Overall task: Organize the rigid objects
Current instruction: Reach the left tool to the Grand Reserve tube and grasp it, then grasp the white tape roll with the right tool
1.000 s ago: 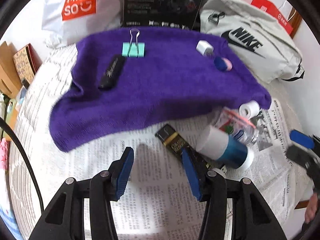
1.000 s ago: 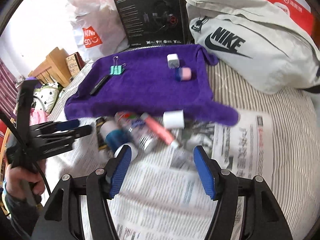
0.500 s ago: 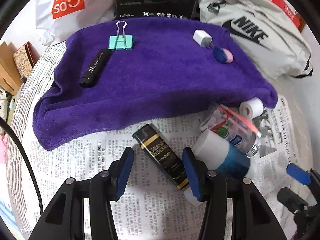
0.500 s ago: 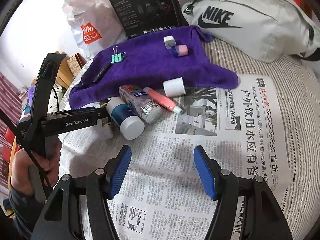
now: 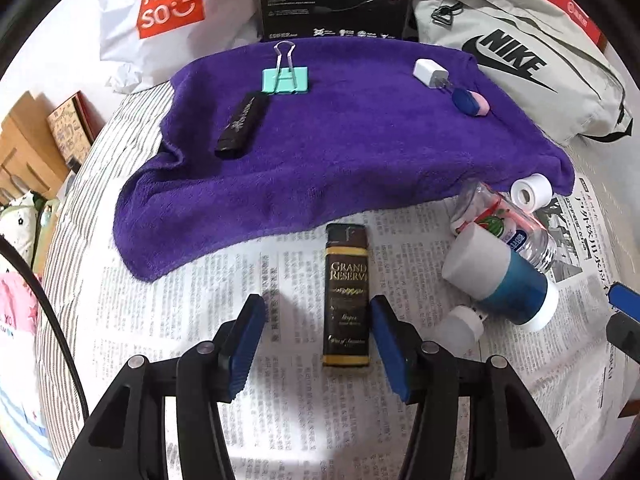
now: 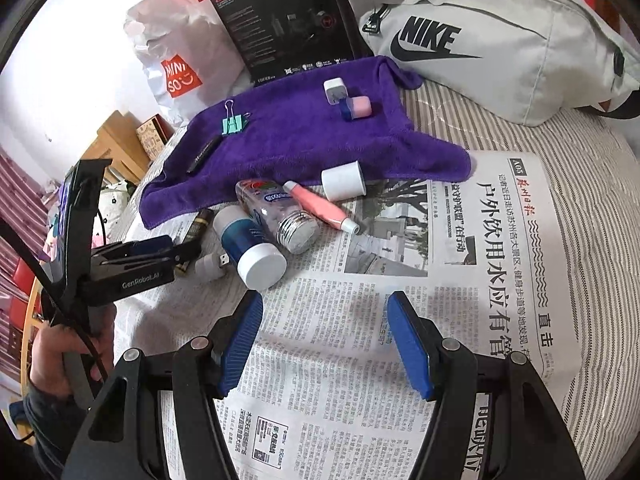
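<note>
The left gripper (image 5: 316, 336) now stands over the black lighter (image 5: 346, 296), which lies lengthwise on the newspaper (image 5: 200, 288) between the two blue pads; a second ago the lighter lay askew ahead and to the right, behind the right-hand pad, and half a second ago it lay slantwise between them. The jaws have just been opening a little and stand at a moderate gap: the right-hand pad is just beside the lighter's edge, the other well clear, so nothing is gripped. The purple towel (image 5: 340, 152) sits lower and larger in this view than a second ago. On it lie the mint binder clip (image 5: 286, 79), a black stick (image 5: 242, 126), a white charger plug (image 5: 428, 74) and a pink and blue eraser (image 5: 472, 103), in the same places as before.

The right gripper (image 6: 326, 344) hangs over bare newspaper with its jaws wide and empty, the gap unchanged. A second ago the blue and white bottle (image 6: 250, 246) lay close to its left-hand pad; now that bottle, the clear bottle (image 6: 280, 212), the pink tube (image 6: 320, 208) and the white cap (image 6: 343, 181) lie farther ahead. From this side the left gripper (image 6: 188, 254) reaches in beside the small white plug (image 6: 212, 265)
</note>
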`<state>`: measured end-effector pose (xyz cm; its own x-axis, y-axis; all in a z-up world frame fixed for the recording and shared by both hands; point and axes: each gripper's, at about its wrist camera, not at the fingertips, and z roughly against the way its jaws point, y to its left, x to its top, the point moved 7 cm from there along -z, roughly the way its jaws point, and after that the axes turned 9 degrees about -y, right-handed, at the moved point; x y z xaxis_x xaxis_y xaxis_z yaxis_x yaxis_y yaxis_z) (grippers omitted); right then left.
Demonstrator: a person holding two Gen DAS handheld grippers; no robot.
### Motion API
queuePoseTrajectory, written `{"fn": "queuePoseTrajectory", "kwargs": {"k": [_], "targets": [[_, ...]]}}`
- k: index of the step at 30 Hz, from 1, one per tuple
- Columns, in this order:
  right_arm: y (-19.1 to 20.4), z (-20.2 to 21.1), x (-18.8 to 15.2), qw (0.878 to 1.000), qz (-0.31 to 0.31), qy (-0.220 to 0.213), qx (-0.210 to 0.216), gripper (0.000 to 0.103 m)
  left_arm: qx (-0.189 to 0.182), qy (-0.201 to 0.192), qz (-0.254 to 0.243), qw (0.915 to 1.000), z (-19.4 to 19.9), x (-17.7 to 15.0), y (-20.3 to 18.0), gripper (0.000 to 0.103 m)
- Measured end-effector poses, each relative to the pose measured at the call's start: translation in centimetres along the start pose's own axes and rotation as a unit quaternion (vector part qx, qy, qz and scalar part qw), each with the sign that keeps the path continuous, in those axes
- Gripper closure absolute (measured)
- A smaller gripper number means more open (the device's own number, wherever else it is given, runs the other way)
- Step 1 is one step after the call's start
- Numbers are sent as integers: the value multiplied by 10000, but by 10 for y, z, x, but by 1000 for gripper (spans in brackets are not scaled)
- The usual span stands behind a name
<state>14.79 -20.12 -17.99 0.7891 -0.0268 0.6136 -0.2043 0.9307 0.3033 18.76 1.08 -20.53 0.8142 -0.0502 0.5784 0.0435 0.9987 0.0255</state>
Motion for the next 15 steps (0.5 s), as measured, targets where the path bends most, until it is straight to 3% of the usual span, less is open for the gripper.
{"fn": "queuePoseTrajectory", "kwargs": {"k": [2,3,5,8,12,15], "targets": [[-1,0,1,10000,-20,-37,16,39,-65,-48,-137,9999,-2,3,-6,52],[-3,-1,3,10000,-56,-54,10,39,-81,-72,-205,9997,-2,4,-9,58],[-7,-4,6,9999,-99,-76,-23,39,-241,-137,-249,9993,0,6,-15,79],[-10,-9,19,9998,-54,-203,-48,39,-186,-268,-461,9984,1,4,-19,80],[-8,-23,43,9992,133,-355,-114,39,-280,-321,-304,9986,3,3,-15,80],[-6,-43,57,9990,278,-275,-202,47,-260,-333,-314,9986,3,3,-16,80]]}}
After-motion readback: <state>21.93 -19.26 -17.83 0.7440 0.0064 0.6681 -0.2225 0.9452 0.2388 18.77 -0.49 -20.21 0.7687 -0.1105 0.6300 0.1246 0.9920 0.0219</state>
